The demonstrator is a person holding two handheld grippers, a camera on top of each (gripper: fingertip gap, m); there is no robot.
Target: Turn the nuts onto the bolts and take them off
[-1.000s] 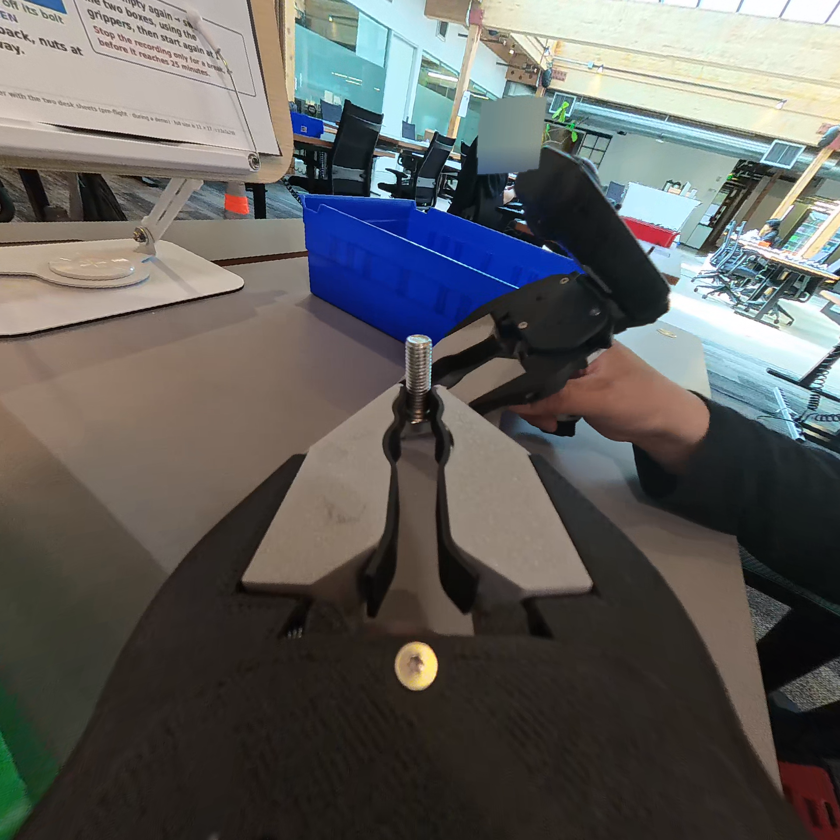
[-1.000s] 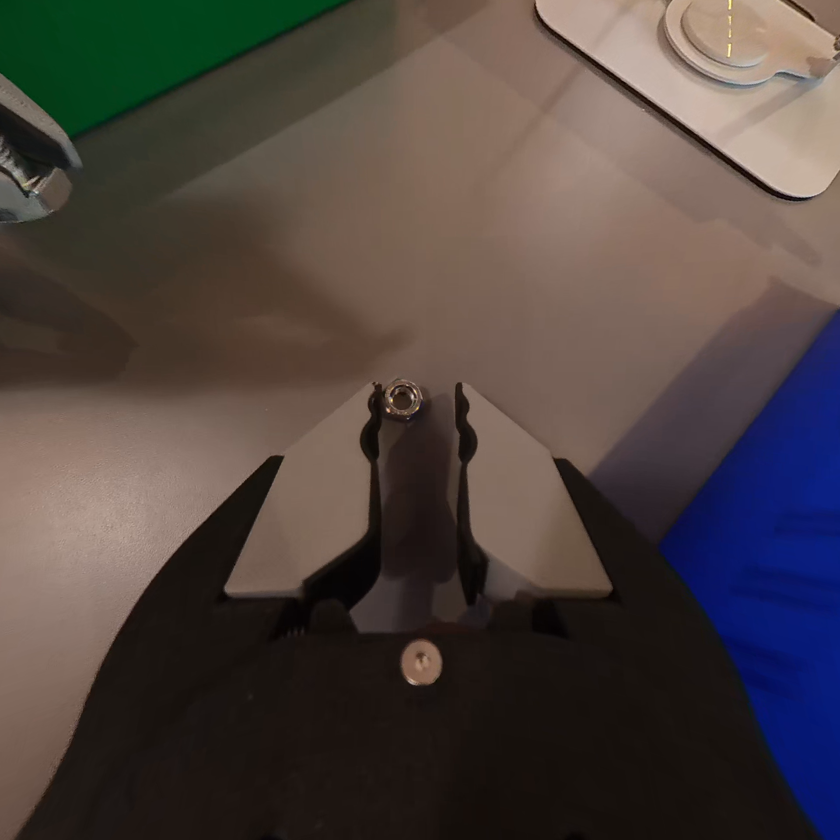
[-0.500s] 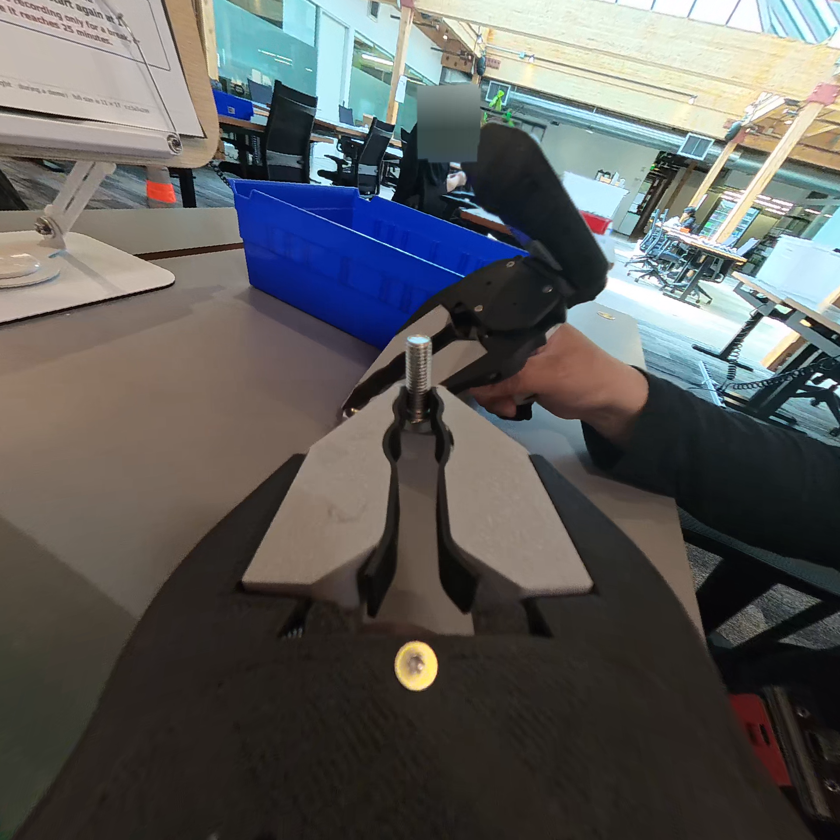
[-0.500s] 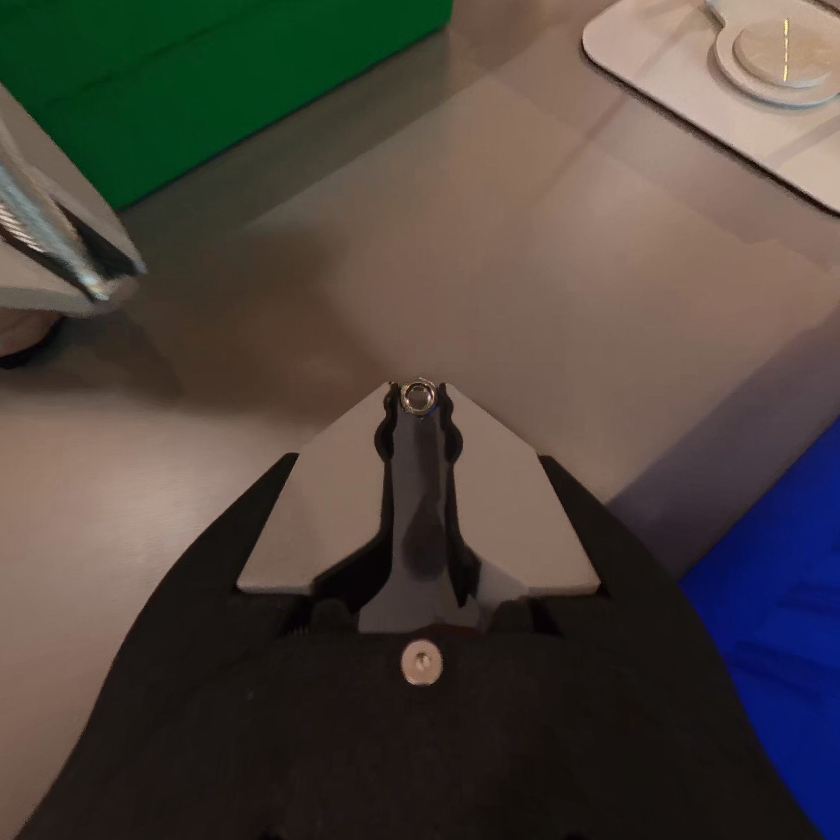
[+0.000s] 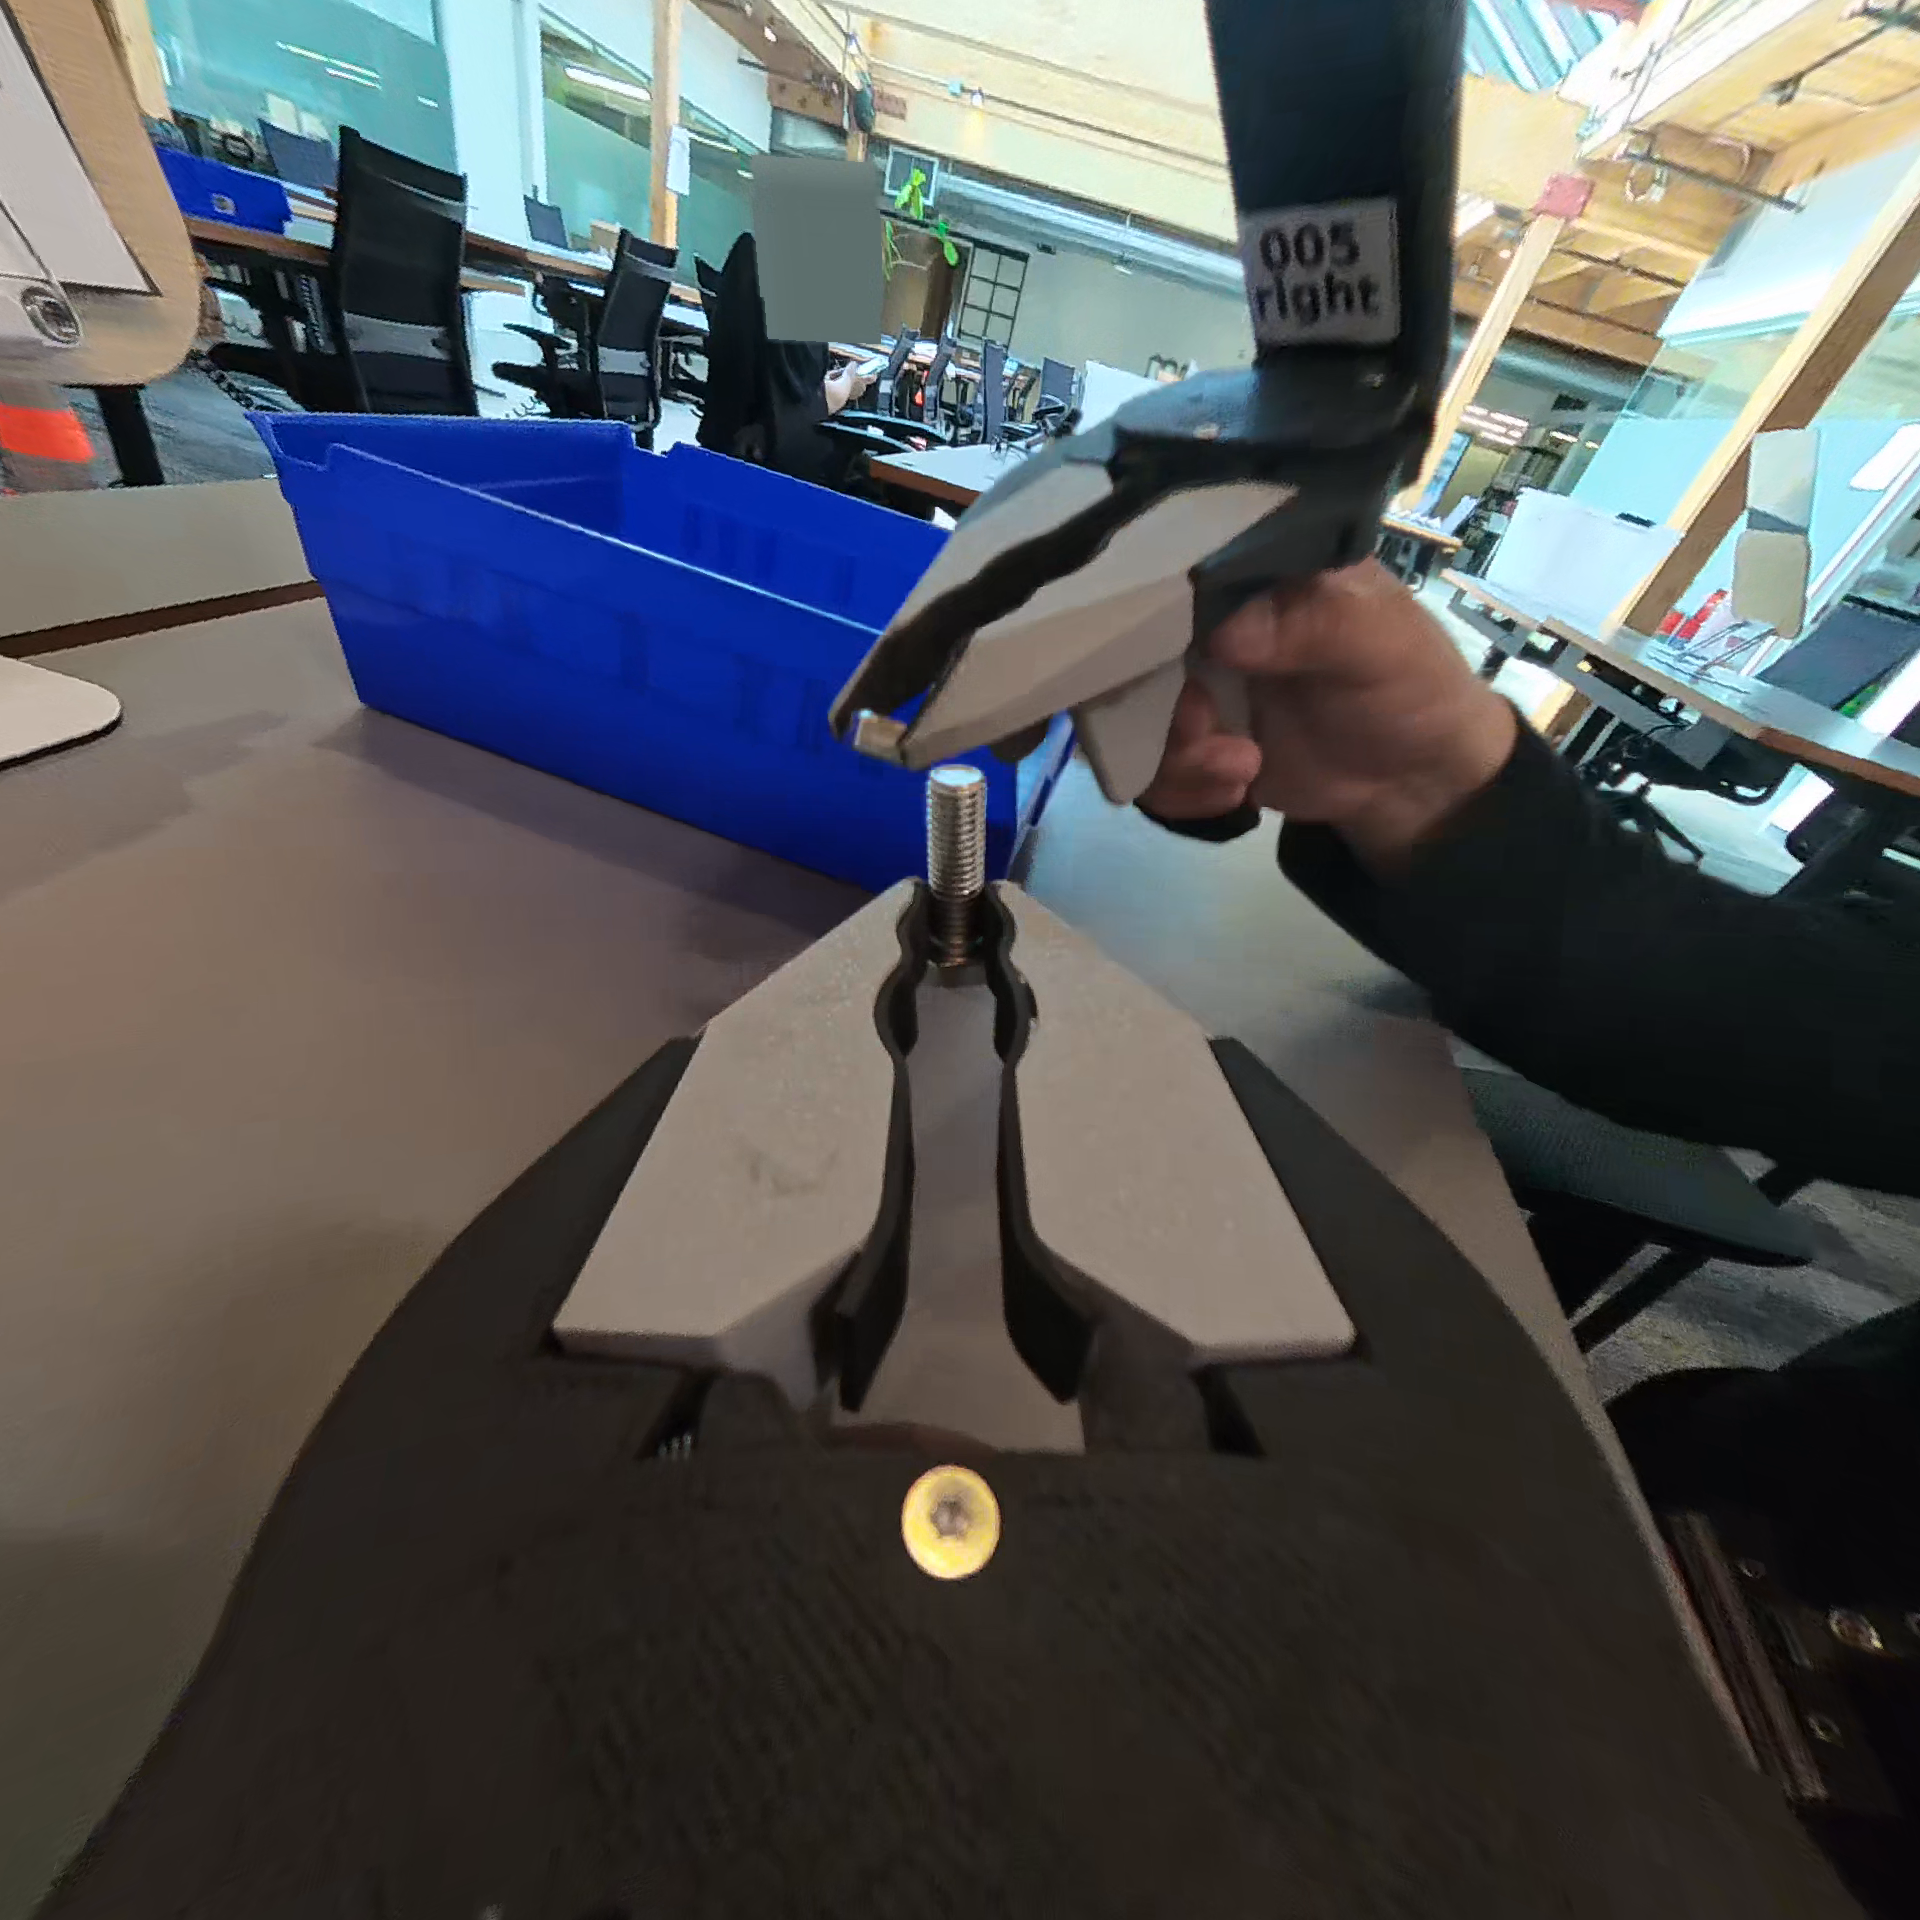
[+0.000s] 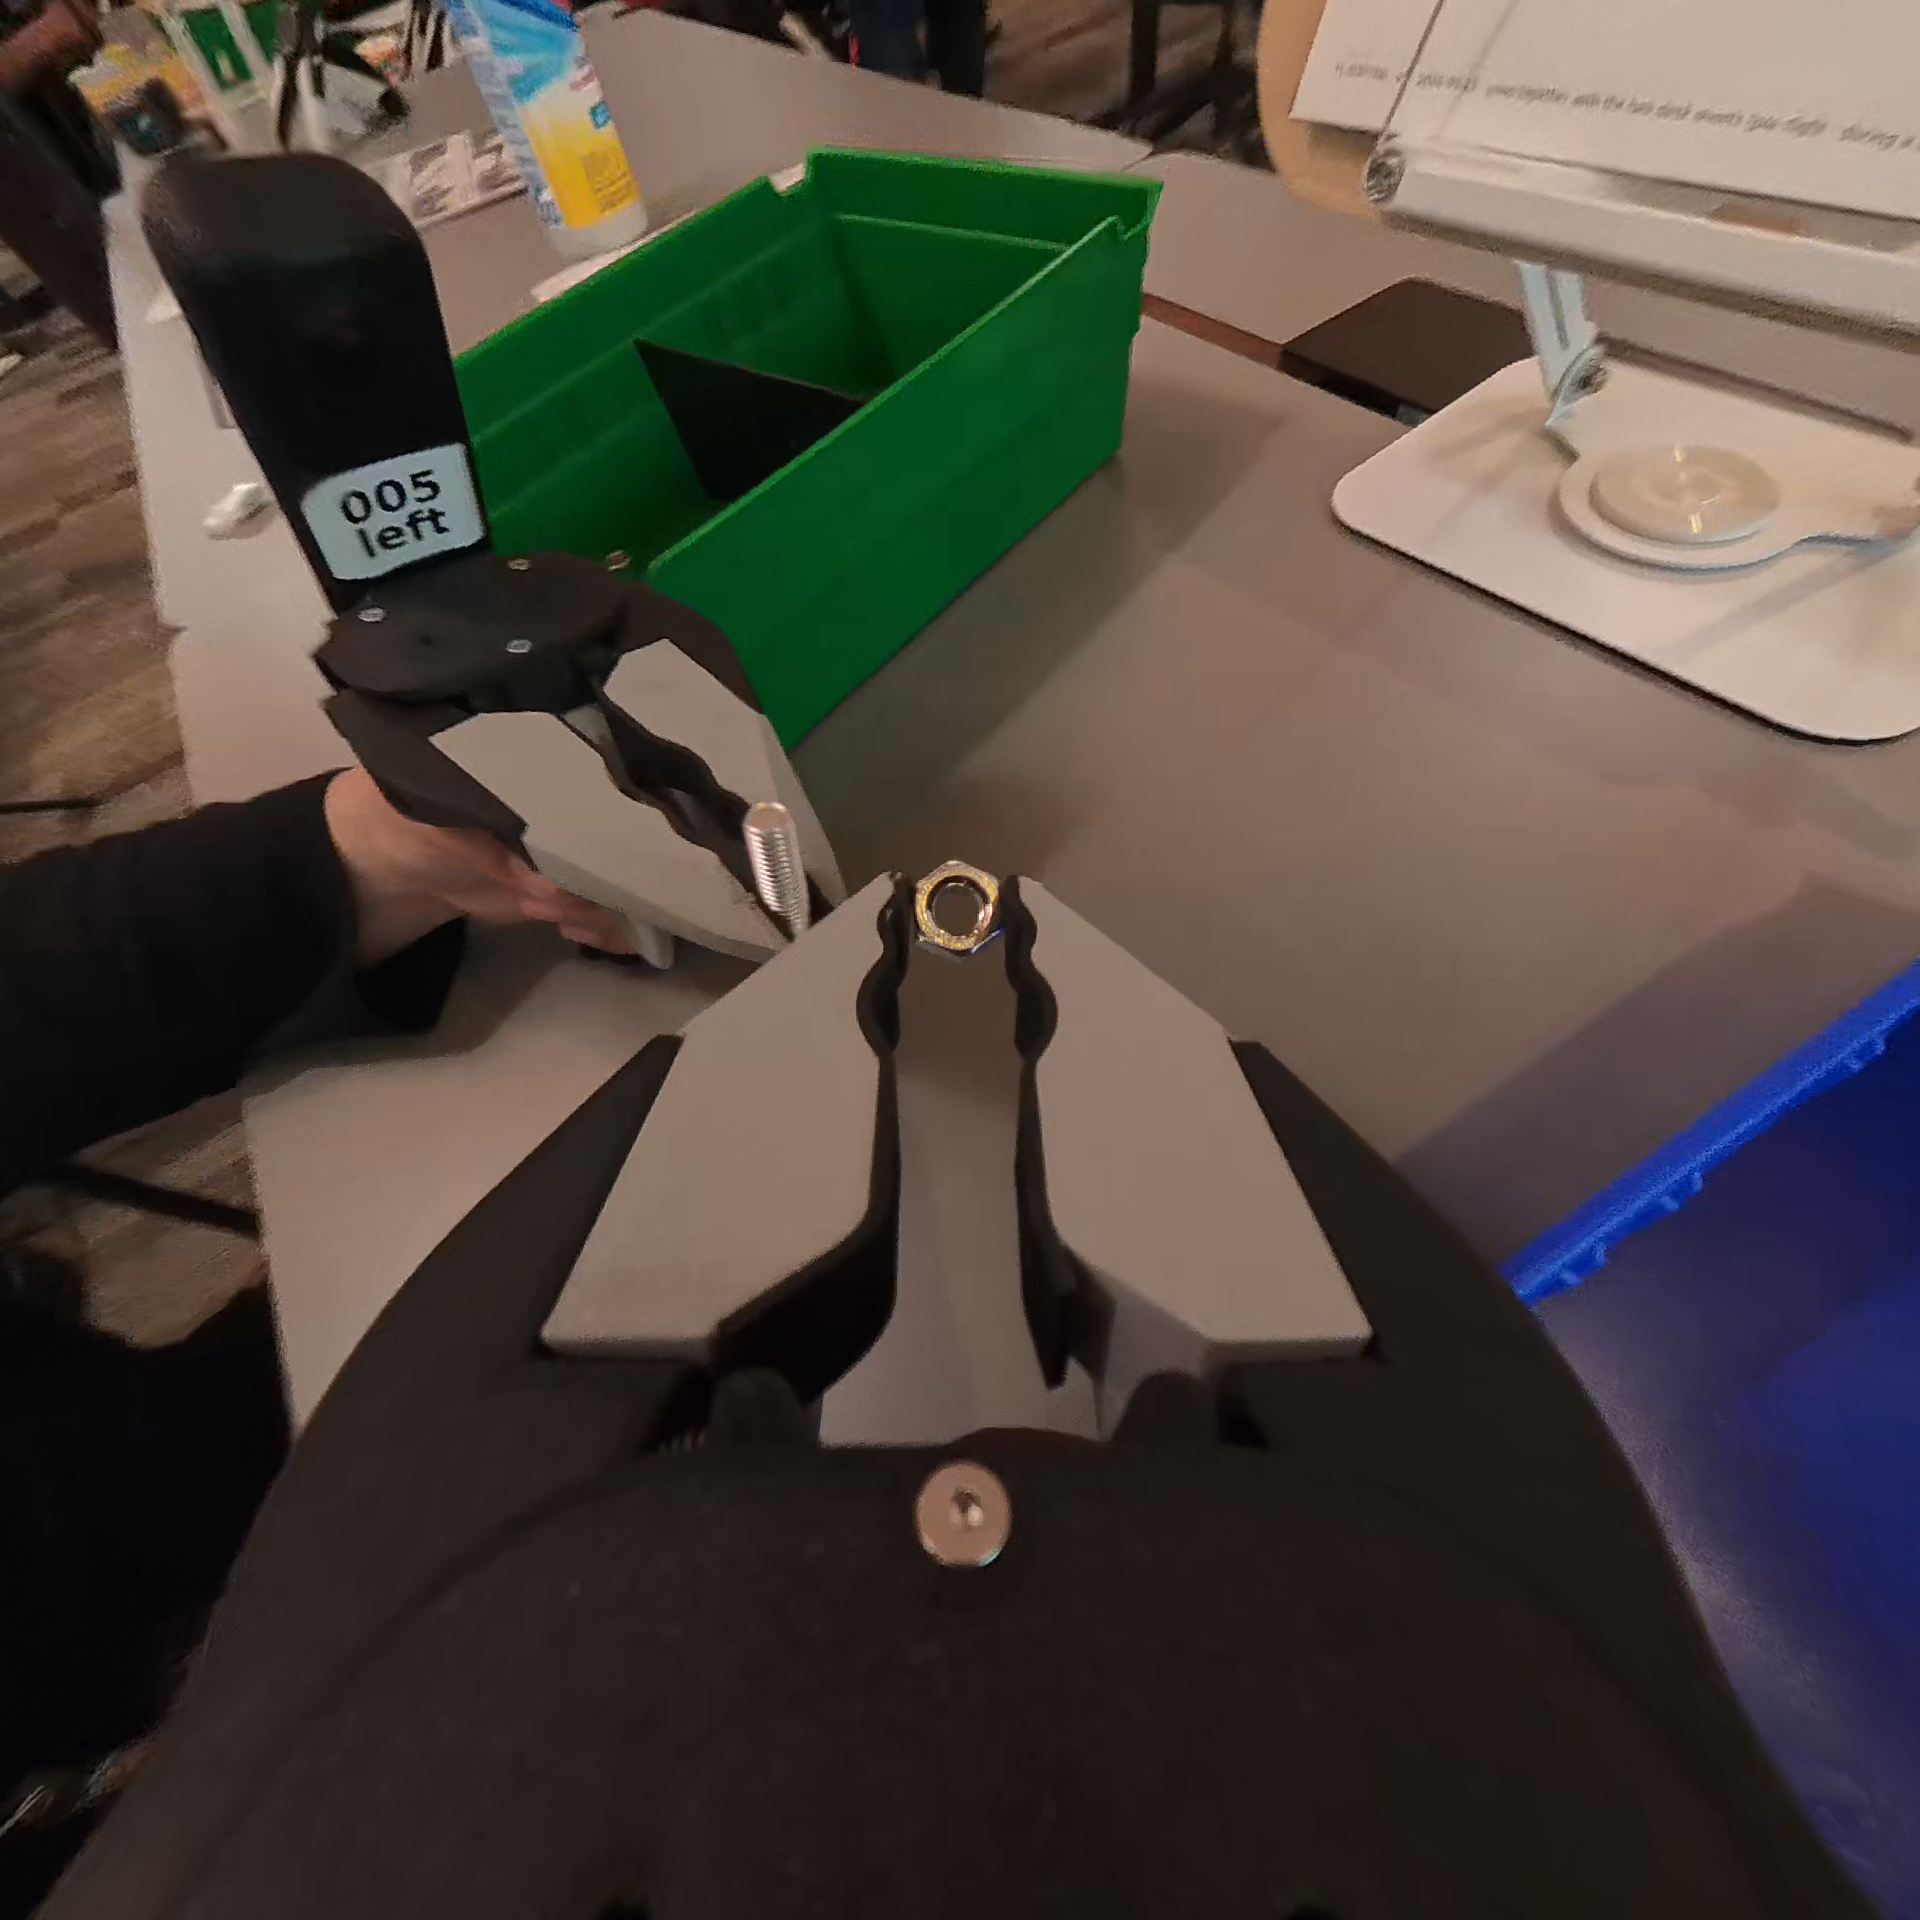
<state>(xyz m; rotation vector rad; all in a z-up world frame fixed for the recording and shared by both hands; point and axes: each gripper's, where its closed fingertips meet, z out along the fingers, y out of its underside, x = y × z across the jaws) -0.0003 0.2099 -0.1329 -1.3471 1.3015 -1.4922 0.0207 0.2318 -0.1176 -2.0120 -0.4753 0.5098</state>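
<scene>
Just above the left gripper, pinching the bolt upright, the right gripper w/ the nut clamped has swung in from the table; threading's prob next.

Left wrist view — bright daylight from high windows at the far right; hall behind soft, lines bowed at the edges. Right wrist view — dimmer and warmer, with motion blur on the white stand and green bin. Soft shadows on the table.
</scene>
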